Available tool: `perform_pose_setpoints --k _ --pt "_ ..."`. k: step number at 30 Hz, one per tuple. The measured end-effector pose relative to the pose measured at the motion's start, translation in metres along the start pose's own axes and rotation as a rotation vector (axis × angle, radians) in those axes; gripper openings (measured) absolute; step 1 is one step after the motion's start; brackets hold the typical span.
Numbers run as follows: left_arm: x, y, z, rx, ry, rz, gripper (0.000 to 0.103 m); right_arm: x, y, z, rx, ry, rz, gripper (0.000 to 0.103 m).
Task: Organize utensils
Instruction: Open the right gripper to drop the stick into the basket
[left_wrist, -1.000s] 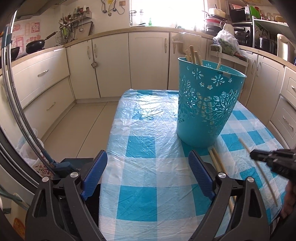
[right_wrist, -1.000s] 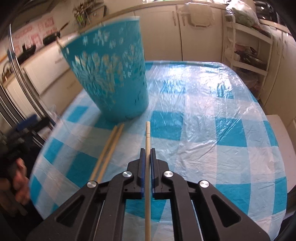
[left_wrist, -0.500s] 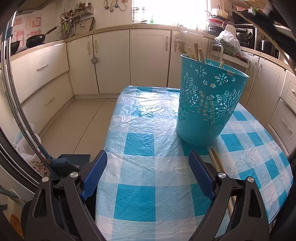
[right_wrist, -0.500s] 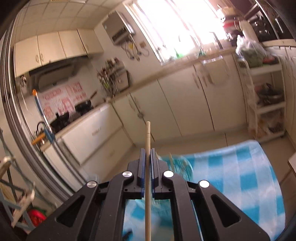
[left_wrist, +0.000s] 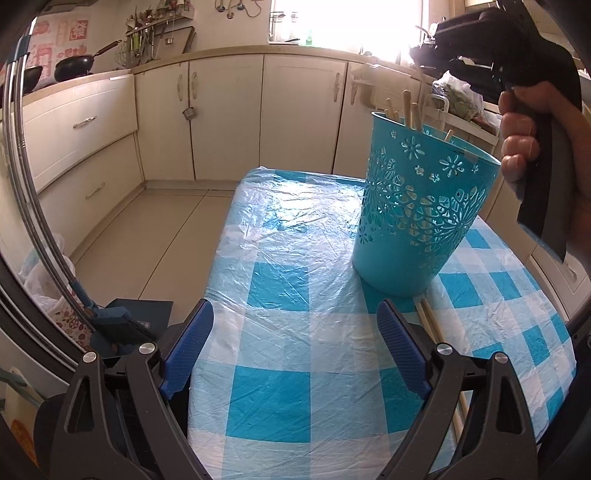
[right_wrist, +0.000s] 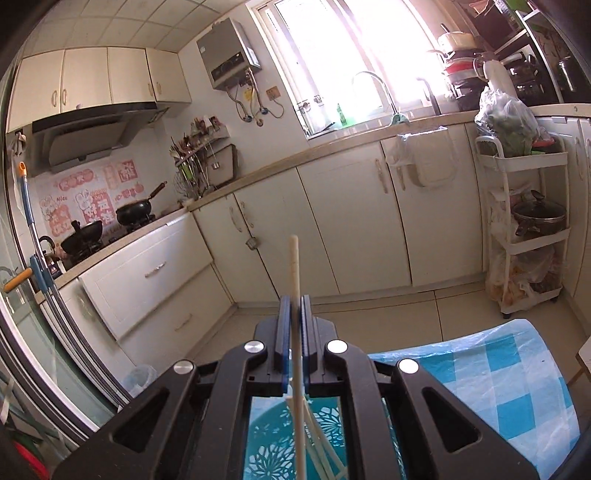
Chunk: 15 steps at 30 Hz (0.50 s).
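Your right tongs' (right_wrist: 294, 325) body hides most of the basket (right_wrist: 280, 439) below it, and the held chopstick's (right_wrist: 294, 266) lower end runs off the bottom edge. From the left view, your right hand (left_wrist: 524, 125) is cut by the frame, and the loose chopsticks (left_wrist: 430, 325) vanish behind the left tongs (left_wrist: 295, 347). The surface's (left_wrist: 295, 258) near edge is cropped.

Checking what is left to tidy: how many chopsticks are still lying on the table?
2, side by side on the checked tablecloth just in front of the turquoise basket: chopsticks. Their near ends run behind the left claw, so more may be hidden.
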<state>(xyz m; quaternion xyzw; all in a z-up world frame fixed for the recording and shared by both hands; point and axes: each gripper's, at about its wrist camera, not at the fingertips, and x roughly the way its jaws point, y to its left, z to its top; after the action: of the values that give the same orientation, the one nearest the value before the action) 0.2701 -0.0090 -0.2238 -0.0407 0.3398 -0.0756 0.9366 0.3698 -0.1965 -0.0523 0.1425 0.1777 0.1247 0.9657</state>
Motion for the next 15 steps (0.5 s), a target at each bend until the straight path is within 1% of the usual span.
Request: perform_pose_setpoints --k 7,10,15 --pt "0.000 0.000 0.000 0.001 0.001 0.007 0.087 -0.006 0.001 -0.005 -0.022 0.029 0.006 0.007" --pt "0.000 0.000 -0.001 0.003 0.000 0.014 0.087 -0.019 0.004 -0.010 -0.039 0.033 0.017 0.010" --pt "0.000 -0.003 -0.001 0.016 -0.006 0.025 0.087 -0.059 0.001 -0.022 -0.032 0.018 0.025 0.012"
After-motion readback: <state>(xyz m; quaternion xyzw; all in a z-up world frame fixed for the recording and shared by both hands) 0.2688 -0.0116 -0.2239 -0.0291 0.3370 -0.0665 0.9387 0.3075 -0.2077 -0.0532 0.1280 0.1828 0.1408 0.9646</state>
